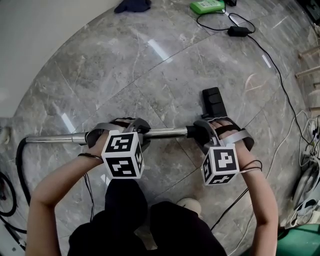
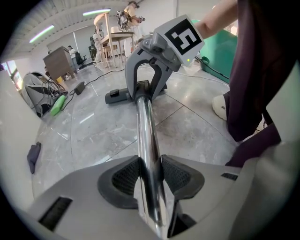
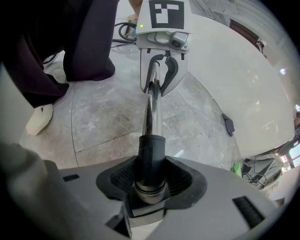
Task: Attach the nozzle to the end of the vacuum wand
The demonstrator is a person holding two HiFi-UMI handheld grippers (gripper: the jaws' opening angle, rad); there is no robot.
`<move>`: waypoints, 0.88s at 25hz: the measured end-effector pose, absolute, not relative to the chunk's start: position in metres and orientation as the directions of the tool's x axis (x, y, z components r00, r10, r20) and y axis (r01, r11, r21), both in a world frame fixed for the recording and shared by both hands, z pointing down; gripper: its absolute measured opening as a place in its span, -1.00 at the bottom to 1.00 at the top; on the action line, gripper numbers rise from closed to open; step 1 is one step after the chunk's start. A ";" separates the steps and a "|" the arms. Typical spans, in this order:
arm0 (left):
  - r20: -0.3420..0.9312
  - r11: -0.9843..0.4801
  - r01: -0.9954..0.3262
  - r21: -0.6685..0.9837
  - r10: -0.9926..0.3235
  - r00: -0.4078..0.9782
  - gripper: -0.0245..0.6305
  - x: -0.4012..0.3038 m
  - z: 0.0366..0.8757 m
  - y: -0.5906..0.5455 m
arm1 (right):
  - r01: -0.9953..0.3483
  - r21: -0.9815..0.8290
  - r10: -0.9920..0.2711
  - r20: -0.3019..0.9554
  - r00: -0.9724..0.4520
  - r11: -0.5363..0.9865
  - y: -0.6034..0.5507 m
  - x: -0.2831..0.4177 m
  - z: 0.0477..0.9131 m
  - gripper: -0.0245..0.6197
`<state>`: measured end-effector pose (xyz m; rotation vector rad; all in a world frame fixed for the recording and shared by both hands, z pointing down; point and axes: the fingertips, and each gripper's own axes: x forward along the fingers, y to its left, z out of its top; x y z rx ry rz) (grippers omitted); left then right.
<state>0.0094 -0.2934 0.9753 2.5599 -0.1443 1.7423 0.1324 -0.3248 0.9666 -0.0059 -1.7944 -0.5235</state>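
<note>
Marble floor (image 1: 165,65), grey and glossy, fills the room, and a person (image 1: 140,220) in dark trousers stands over it with both arms reaching down. Across the floor in front of them runs the vacuum wand (image 1: 165,133), a long chrome tube held level just above the slabs, with a black hose (image 1: 20,160) curling off its left end. Now the grips. The left gripper (image 1: 125,131) comes down steeply on the bare chrome about midway along, both ribbed pads pressed tight against the tube. The right gripper (image 1: 207,132) points down just as steeply and clamps the black collar (image 3: 150,159) at the wand's right end, pads hard against it on both sides. That end carries nothing. The nozzle (image 1: 212,102), a flat black head, lies on the floor just beyond the right gripper, on the far side from the person; whether it touches the gripper I cannot tell. One pale shoe (image 1: 190,204) shows below the wand. Well away at the far edge sit a green box (image 1: 206,6), a dark cloth (image 1: 132,5) and a small black power adapter (image 1: 238,31) on its cable.
</note>
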 end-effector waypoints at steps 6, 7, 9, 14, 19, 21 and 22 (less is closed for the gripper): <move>0.911 -0.993 -0.113 -0.044 -0.086 0.403 -0.44 0.010 0.967 -0.300 | 0.289 0.365 -0.275 0.910 -0.309 0.885 -0.330 0.127 0.958 -0.34; 0.910 -0.992 -0.114 -0.045 -0.088 0.406 -0.44 0.010 0.966 -0.301 | 0.293 0.369 -0.277 0.909 -0.311 0.882 -0.330 0.125 0.956 -0.34; 0.907 -0.992 -0.117 -0.048 -0.093 0.412 -0.44 0.009 0.965 -0.302 | 0.295 0.378 -0.281 0.904 -0.321 0.878 -0.330 0.120 0.953 -0.34; 0.909 -0.990 -0.114 -0.084 -0.123 0.398 -0.44 0.009 0.966 -0.306 | 0.316 0.404 -0.299 0.895 -0.330 0.859 -0.330 0.109 0.950 -0.36; 0.907 -0.990 -0.106 -0.094 -0.129 0.402 -0.44 0.010 0.970 -0.307 | 0.343 0.390 -0.288 0.905 -0.312 0.854 -0.330 0.110 0.956 -0.37; 0.905 -0.990 -0.096 -0.100 -0.130 0.404 -0.44 0.010 0.973 -0.307 | 0.361 0.391 -0.290 0.908 -0.303 0.847 -0.330 0.112 0.959 -0.36; 0.905 -0.990 -0.091 -0.105 -0.133 0.404 -0.44 0.010 0.974 -0.307 | 0.367 0.392 -0.292 0.908 -0.299 0.844 -0.330 0.112 0.961 -0.36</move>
